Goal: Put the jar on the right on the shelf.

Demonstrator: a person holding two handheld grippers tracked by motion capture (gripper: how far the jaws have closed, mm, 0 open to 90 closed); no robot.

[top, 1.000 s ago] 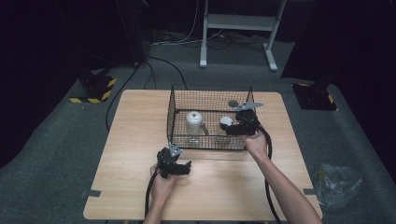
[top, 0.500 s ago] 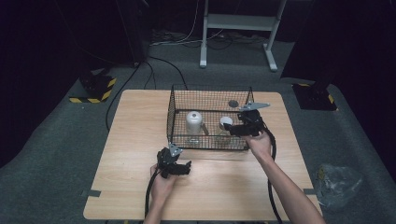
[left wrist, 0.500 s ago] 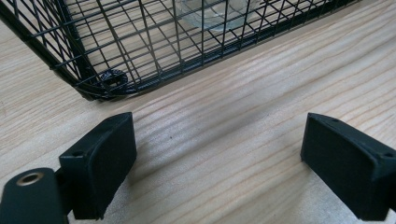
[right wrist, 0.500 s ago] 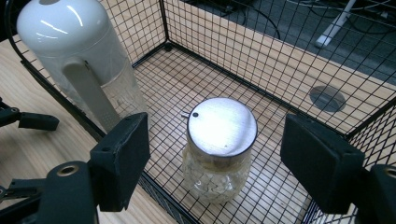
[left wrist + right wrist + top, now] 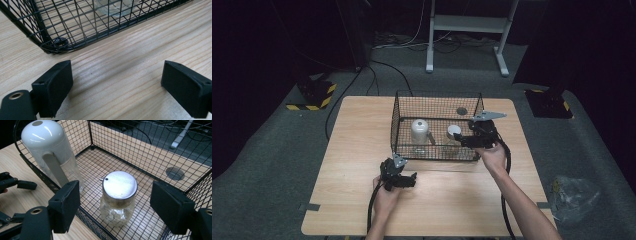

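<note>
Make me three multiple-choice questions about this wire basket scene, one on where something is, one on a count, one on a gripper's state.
1. Where does the glass jar with the silver metal lid stand?
A on bare table
B inside the black wire basket
C on the floor

2. How many containers are in the basket?
A one
B two
C four

3. The right gripper is:
A open above the jar
B shut on the jar
C shut on the basket's rim

B, mesh surrounds it; B, the jar plus the white-topped clear jug; A, both pads stand clear of the lid.
</note>
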